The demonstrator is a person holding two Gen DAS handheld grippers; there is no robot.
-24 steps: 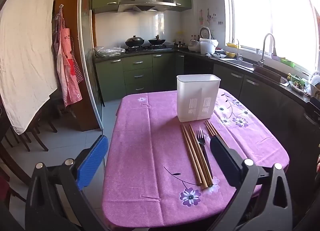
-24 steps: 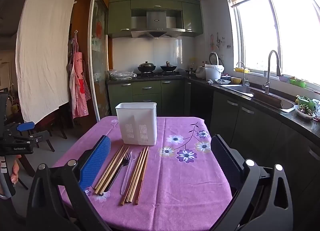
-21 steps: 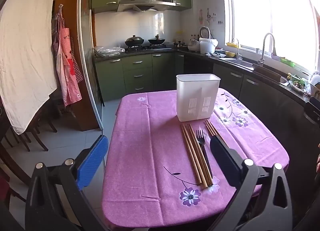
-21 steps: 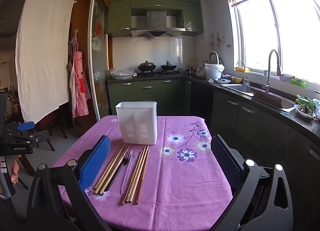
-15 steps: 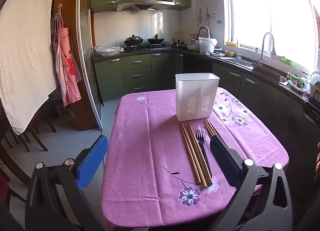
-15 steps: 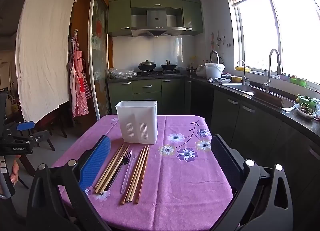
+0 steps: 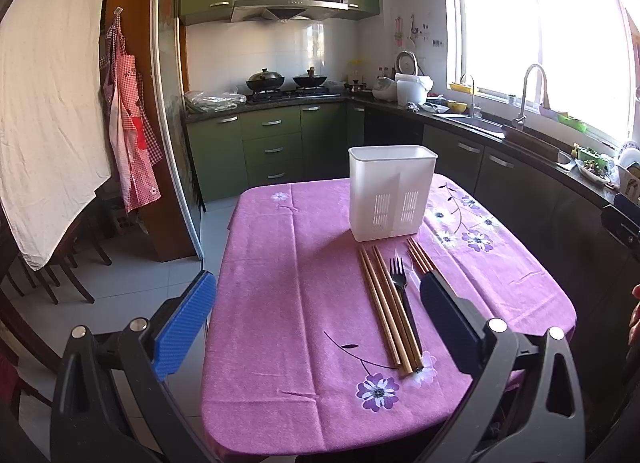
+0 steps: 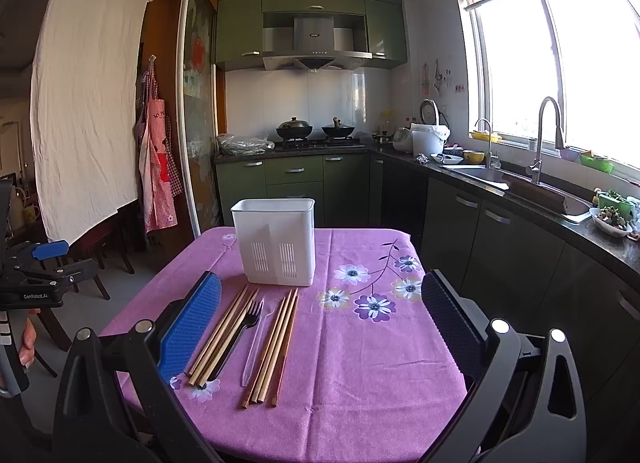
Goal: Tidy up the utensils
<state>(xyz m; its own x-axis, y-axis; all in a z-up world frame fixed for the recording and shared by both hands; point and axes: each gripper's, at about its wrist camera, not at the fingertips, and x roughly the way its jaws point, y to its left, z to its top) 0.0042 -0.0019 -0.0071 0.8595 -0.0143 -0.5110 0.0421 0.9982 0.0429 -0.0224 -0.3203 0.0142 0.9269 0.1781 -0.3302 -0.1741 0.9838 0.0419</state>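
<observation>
Both tools spread wide, nothing between the pads, neither touching anything

Left tool [image 7: 316,319]: hangs over the near left part of the counter [image 7: 288,303], which wears a purple flowered cloth. White holder [image 7: 391,193] stands upright ahead and a little to the right of this tool, its top open. Light chopsticks [image 7: 386,309] lie flat just inside its right finger, running from the holder's foot back toward the tool. Black fork [image 7: 401,287] lies touching them on the right side, tines toward the holder. Clear spoon [image 7: 408,273] next right, partly hidden behind the right finger. Darker chopsticks [image 7: 420,255] show only their far ends beyond that finger

Right tool [image 8: 322,319]: over the near edge of the counter [image 8: 380,363]. Holder [image 8: 275,242] ahead, left of centre, upright. All utensils lie side by side just inside the left finger, ends near the holder's base: light chopsticks [image 8: 222,333], fork [image 8: 240,327], spoon [image 8: 258,337], darker chopsticks [image 8: 276,343]. Right half of the gap over bare cloth

Left tool [image 8: 36,271] also seen far off to this tool's left, beyond the counter edge, a hand [image 8: 26,341] under it
</observation>
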